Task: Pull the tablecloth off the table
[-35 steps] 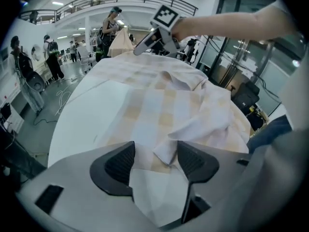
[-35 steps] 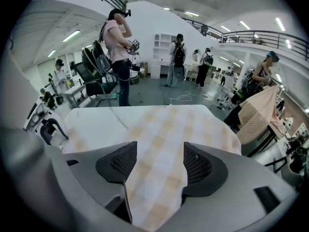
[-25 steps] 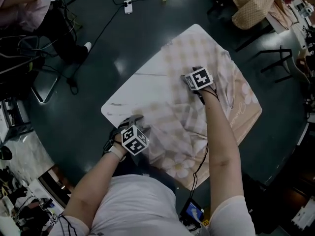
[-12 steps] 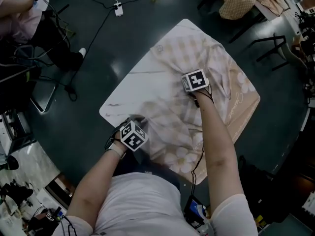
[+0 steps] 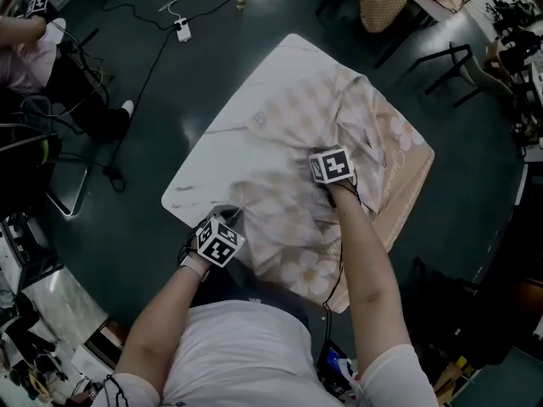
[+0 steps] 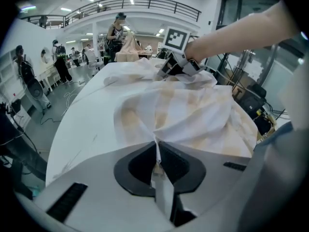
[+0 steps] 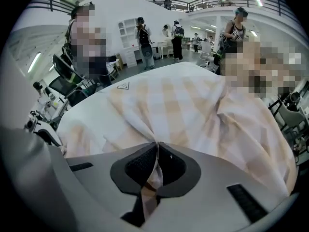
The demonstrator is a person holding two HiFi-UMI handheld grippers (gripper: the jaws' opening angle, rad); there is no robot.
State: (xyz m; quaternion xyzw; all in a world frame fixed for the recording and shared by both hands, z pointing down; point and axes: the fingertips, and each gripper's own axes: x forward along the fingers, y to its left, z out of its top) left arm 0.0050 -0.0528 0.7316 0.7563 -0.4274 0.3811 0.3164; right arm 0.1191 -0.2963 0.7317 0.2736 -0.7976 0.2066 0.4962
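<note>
Tablecloth (image 5: 288, 210), beige-and-white checked with pale flowers printed along its border, lies rumpled over the 3 o'clock half of the white marbled table (image 5: 212, 155); the 9 o'clock half is bare. The left gripper (image 6: 157, 153), at the table's 7 o'clock corner, has just been closing its jaws and pinches a fold of the cloth's edge. The right gripper (image 7: 155, 154), near the table's middle, has likewise just been closing, with a ridge of cloth clamped between its pads. Cursive lettering (image 5: 392, 170) on the border toward 3 o'clock is too small to read. A small triangle mark (image 7: 123, 86) toward 11 o'clock shows nothing legible.
</note>
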